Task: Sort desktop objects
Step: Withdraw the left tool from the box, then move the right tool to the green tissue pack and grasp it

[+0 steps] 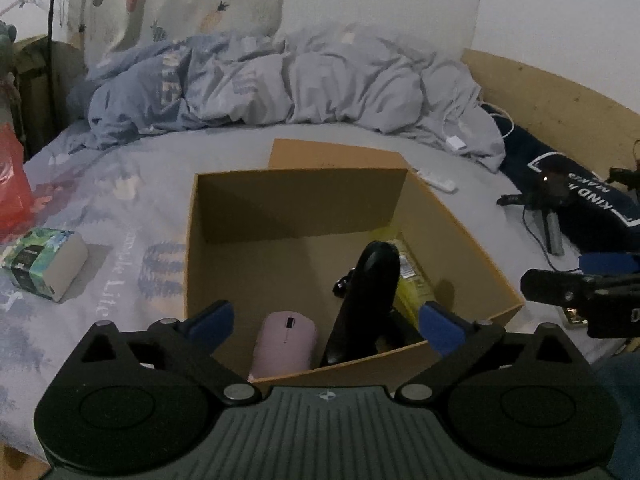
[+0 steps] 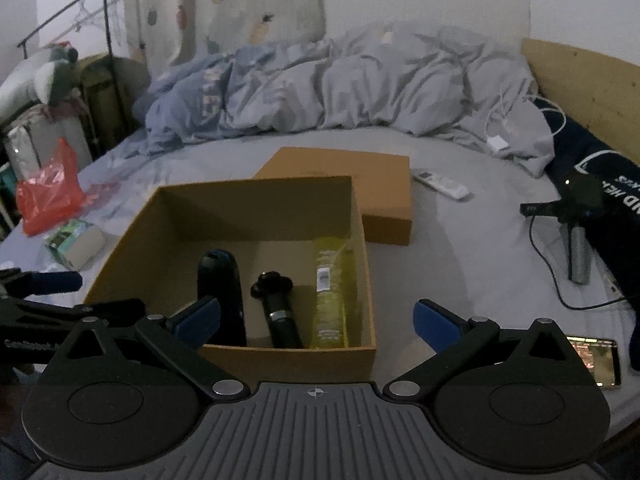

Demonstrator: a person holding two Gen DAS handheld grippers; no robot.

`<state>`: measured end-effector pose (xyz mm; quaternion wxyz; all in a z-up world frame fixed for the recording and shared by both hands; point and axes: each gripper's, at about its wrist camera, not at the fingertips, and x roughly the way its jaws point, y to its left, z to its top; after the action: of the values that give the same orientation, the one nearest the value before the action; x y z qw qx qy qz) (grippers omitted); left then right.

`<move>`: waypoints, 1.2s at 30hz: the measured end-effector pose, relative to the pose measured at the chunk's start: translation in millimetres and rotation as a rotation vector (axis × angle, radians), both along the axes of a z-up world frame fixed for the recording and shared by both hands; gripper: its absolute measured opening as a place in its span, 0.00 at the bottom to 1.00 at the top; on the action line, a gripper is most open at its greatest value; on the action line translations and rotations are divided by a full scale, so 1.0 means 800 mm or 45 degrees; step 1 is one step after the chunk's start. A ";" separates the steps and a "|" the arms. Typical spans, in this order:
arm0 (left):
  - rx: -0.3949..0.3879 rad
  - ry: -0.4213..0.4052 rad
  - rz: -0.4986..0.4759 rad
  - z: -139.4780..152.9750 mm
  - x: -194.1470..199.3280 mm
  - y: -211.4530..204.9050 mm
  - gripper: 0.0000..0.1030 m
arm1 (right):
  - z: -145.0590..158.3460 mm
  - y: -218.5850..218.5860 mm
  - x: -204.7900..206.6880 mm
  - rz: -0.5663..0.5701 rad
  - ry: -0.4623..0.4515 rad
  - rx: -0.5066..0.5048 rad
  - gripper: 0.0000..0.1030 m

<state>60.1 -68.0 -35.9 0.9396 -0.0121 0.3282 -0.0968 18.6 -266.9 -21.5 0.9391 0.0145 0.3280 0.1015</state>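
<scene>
Both spread wide and holding nothing, left gripper [image 1: 326, 322] and right gripper [image 2: 316, 320] above open cardboard box [image 1: 472, 240] on bed [image 2: 460, 264], with pink mouse [image 1: 286, 344], possibly yellow bottle [image 2: 330, 292], inside.

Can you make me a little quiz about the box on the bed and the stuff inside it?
1. True or false: the pink mouse lies inside the open cardboard box.
2. Which thing in the box is yellow? A) the bottle B) the tall black object C) the small black handle
3. Fill in: the white remote lies on the ____, outside the box.

Key: 1 true; 2 A; 3 bed.
</scene>
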 end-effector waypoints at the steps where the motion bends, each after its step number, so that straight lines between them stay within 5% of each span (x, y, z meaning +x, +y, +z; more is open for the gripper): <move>1: 0.000 -0.005 -0.001 0.001 -0.002 0.000 1.00 | 0.000 -0.001 -0.002 0.000 -0.002 -0.003 1.00; 17: -0.004 -0.023 0.001 0.000 -0.002 0.000 1.00 | -0.005 0.000 -0.011 0.016 -0.001 -0.013 1.00; 36: -0.043 0.006 0.148 0.003 0.014 0.055 1.00 | 0.006 0.054 0.013 0.136 -0.007 -0.016 1.00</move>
<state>71.3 -24.1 -33.1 0.9425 -0.0473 0.3273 -0.0476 28.7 -223.4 -16.8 0.9333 -0.0094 0.3265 0.1495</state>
